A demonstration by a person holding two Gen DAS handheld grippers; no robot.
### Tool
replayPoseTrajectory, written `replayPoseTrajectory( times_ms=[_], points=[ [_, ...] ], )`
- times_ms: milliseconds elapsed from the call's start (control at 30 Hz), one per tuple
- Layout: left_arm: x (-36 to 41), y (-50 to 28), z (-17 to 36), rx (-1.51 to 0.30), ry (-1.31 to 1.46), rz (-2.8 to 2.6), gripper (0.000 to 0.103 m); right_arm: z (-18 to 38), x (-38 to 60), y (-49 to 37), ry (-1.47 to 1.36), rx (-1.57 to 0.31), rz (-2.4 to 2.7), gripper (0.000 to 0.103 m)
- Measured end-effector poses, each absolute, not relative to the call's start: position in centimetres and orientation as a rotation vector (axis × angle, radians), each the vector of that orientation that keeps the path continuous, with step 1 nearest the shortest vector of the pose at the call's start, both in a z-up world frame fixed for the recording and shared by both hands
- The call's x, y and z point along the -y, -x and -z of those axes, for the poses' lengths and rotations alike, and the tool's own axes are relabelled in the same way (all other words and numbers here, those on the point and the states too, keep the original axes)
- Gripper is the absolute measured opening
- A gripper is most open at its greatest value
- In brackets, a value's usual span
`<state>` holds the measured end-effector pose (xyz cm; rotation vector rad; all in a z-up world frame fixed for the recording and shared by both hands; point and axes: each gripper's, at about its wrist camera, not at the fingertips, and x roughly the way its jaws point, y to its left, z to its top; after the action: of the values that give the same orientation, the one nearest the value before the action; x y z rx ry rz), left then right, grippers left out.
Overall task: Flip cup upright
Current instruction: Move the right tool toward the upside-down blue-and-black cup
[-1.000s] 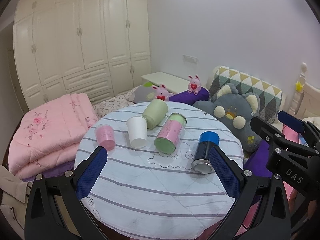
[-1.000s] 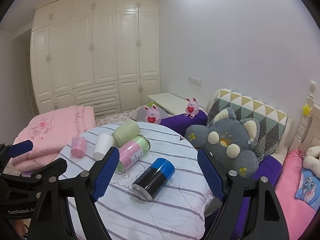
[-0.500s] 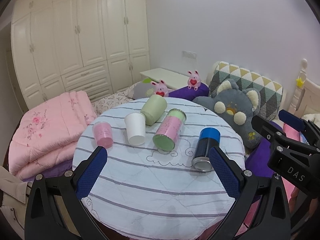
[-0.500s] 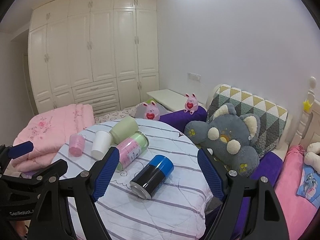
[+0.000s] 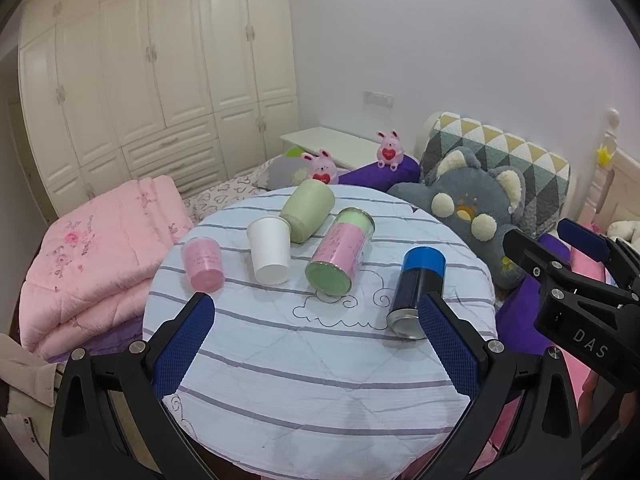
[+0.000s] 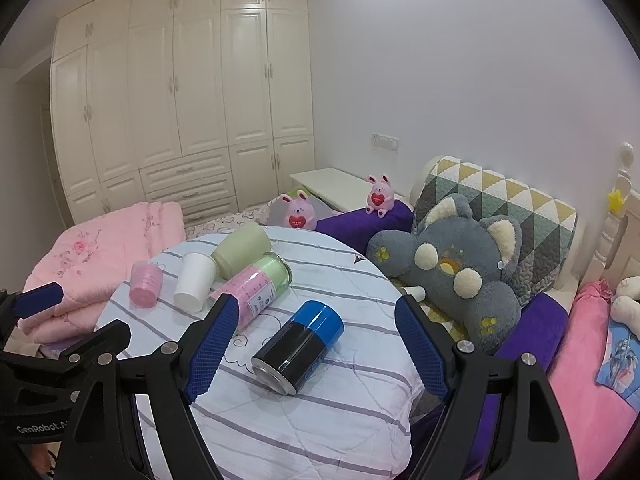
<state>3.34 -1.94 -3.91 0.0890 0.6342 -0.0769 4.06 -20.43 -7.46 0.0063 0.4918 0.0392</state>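
Observation:
Several cups lie on their sides on a round table with a striped white cloth (image 5: 312, 360): a pink cup (image 5: 202, 264), a white cup (image 5: 270, 254), a pale green cup (image 5: 308, 210), a pink-and-green tumbler (image 5: 340, 256) and a blue-and-black tumbler (image 5: 416, 286). They also show in the right wrist view: pink (image 6: 146, 284), white (image 6: 195, 286), green (image 6: 242, 246), pink-and-green (image 6: 256, 290), blue-and-black (image 6: 298, 346). My left gripper (image 5: 316, 340) is open and empty above the near table half. My right gripper (image 6: 316, 340) is open and empty, just short of the blue-and-black tumbler.
A folded pink quilt (image 5: 92, 256) lies left of the table. A grey plush toy (image 6: 452, 276) and a patterned pillow (image 6: 504, 200) sit on the bed at right. Two small pink bunnies (image 5: 322, 168) sit behind the table. White wardrobes (image 5: 160, 72) fill the back wall.
Both views have shifted slightly; the table and cups sit a little lower and nearer in the frames. Both grippers stay open. No cup has moved.

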Motion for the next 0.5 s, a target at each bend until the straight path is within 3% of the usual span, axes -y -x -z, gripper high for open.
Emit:
replayPoseTrajectory(
  times_ms=[500],
  points=[
    [0.0, -5.1, 5.9, -0.718, -0.07, 0.009, 0.103, 9.3, 20.0, -6.2, -0.011, -0.562, -0.073, 0.082]
  ],
)
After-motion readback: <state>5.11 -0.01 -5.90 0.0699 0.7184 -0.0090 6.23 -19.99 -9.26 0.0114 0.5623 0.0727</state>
